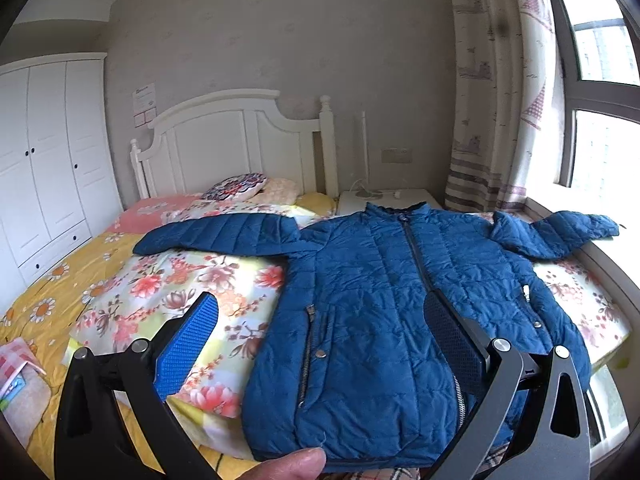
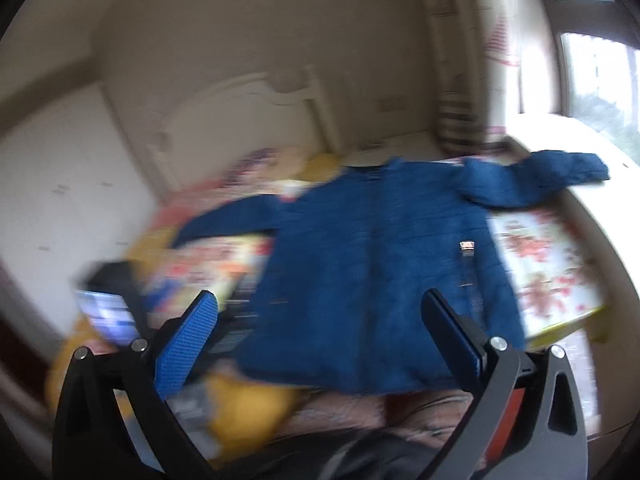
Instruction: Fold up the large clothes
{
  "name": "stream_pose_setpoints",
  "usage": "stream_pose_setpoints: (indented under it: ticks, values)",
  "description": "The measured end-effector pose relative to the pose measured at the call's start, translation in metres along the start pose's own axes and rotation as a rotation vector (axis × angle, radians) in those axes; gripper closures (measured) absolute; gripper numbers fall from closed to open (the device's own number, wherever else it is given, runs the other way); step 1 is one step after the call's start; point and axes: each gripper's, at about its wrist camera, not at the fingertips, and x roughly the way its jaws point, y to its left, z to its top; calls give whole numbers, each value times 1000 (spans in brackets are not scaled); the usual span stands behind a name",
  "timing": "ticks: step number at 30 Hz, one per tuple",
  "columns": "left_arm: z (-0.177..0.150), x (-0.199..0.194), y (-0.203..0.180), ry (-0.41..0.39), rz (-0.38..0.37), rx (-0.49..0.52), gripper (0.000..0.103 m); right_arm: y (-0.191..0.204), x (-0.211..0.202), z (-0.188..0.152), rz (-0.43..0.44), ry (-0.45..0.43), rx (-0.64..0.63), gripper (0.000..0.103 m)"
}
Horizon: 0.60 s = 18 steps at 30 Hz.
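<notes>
Two hand-held grippers, left (image 1: 320,328) and right (image 2: 320,320), jaws wide, empty. Blue jacket (image 1: 400,300) flat on bed (image 1: 52,300); suggest sleeves inward first.

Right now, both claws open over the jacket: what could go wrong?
1. The far sleeve lies over the bed's edge onto the window ledge; it may catch or slide off during a fold.
2. The puffy blue jacket looks slippery, so the left claw may pinch only the top layer.
3. The right claw view is motion-blurred, so aim may be off.
</notes>
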Motion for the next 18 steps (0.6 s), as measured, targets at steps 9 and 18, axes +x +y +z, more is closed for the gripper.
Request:
stream_pose_setpoints:
  ticks: [9, 18]
  values:
    - [-20, 39, 6, 105, 79, 18, 4, 71, -41, 16, 60, 34, -210, 2]
    - [-29, 73, 14, 189, 148, 24, 4, 42, -9, 54, 68, 76, -112, 2]
